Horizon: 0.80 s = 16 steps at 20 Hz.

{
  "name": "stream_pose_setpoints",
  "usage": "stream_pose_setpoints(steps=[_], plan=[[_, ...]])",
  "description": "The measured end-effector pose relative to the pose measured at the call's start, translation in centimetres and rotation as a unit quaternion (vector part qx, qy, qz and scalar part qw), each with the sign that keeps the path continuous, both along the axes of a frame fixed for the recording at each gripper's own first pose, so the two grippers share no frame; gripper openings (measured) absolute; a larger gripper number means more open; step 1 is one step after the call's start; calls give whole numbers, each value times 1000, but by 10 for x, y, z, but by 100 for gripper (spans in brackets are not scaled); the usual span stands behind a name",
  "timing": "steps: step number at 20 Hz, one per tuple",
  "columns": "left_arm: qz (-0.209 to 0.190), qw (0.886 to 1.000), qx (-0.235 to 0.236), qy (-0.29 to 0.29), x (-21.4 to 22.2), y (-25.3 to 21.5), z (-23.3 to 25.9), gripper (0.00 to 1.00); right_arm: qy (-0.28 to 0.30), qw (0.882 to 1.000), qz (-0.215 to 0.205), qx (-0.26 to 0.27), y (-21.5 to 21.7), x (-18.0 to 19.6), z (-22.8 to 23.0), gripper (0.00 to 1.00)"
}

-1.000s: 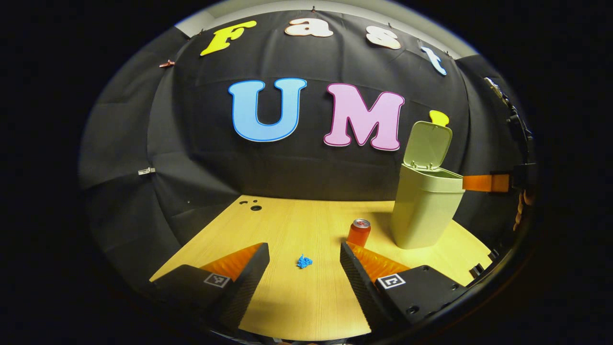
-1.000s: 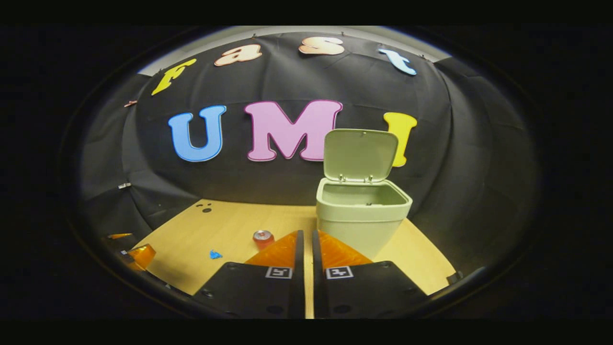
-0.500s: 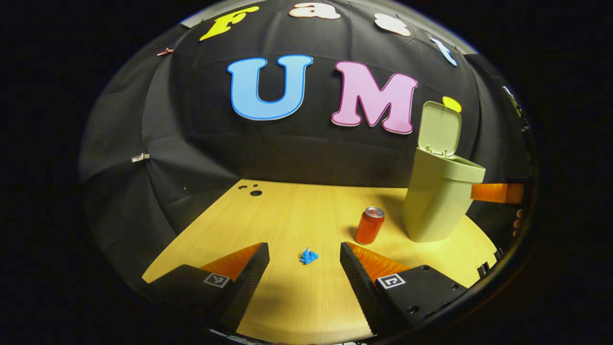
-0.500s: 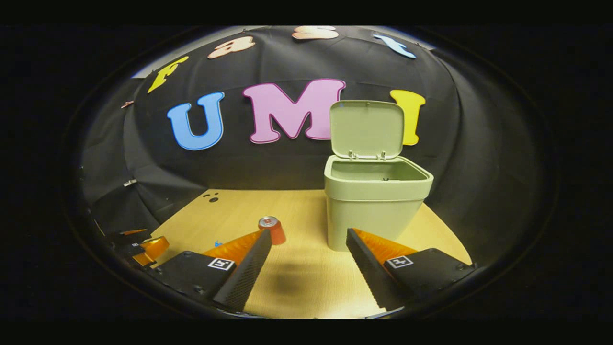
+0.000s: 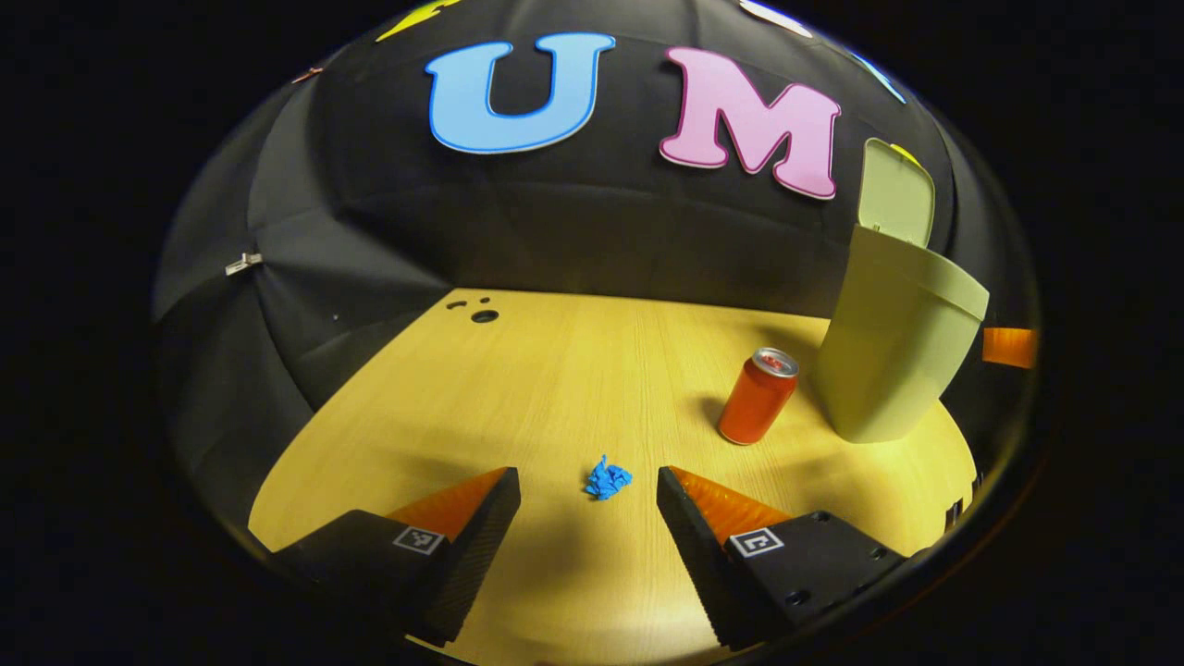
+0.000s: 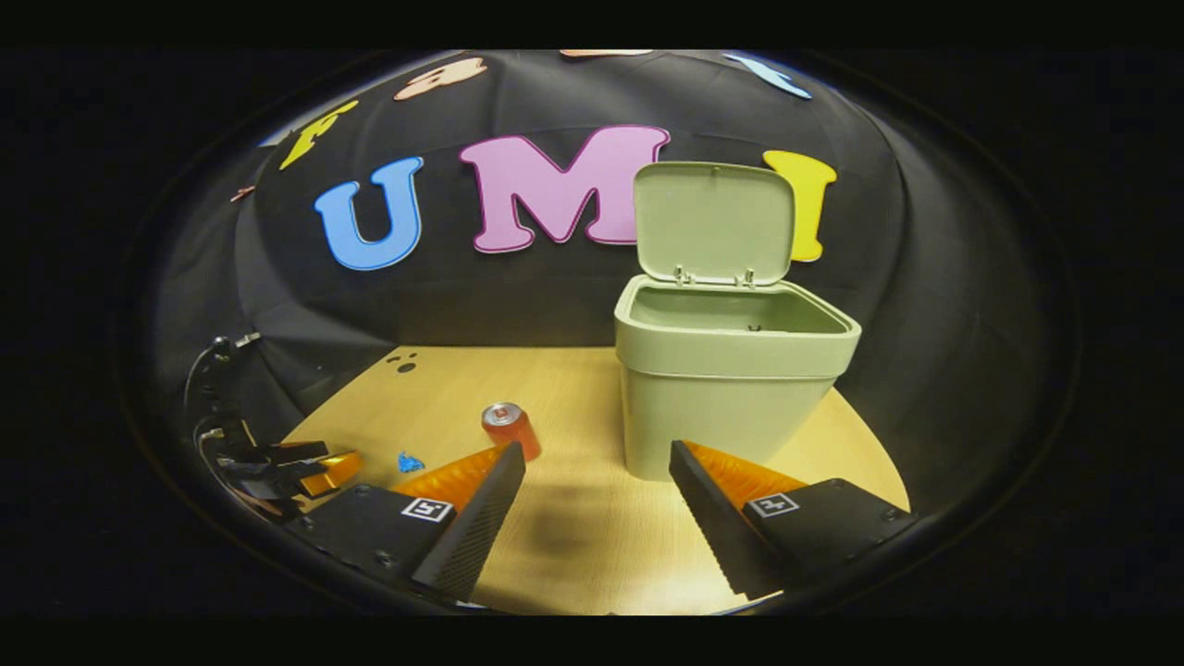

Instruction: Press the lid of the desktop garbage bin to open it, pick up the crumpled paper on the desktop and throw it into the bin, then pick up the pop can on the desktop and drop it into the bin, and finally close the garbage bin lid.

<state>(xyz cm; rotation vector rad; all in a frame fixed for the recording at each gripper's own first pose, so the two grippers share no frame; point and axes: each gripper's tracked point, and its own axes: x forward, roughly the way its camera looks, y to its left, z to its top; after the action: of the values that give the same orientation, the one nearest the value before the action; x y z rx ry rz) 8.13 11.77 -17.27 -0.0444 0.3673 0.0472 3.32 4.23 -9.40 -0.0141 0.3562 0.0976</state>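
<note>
- Left gripper view: left tongs [image 5: 588, 495] spread wide above the bench [image 5: 555, 370], holding nothing.
- Crumpled paper [image 5: 607, 480], blue, lies on the bench between the 2 fingertips, touching neither.
- Pop can [image 5: 758, 396] stands upright to the right of the paper, near the garbage bin [image 5: 897, 347] but apart from it.
- Bin lid [image 5: 895, 192] is raised.
- Right gripper view: right tongs [image 6: 598, 476] spread wide, holding nothing, low over the bench in front of the bin [image 6: 731, 370].
- Lid [image 6: 714, 222] stands upright on the rear hinge; bin mouth open.
- Can [image 6: 511, 429] stands left of the bin, just past the left fingertip; paper [image 6: 410, 462] lies farther left.
- Left tongs [image 6: 305, 467] show at the far left edge, near the paper.
</note>
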Motion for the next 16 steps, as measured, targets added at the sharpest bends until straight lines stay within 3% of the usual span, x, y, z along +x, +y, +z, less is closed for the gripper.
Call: stream_pose_setpoints(steps=[16], plan=[[22,994,-6,108,71,-8,-87,96,57,998,3,-13,-27,16,-37,99]])
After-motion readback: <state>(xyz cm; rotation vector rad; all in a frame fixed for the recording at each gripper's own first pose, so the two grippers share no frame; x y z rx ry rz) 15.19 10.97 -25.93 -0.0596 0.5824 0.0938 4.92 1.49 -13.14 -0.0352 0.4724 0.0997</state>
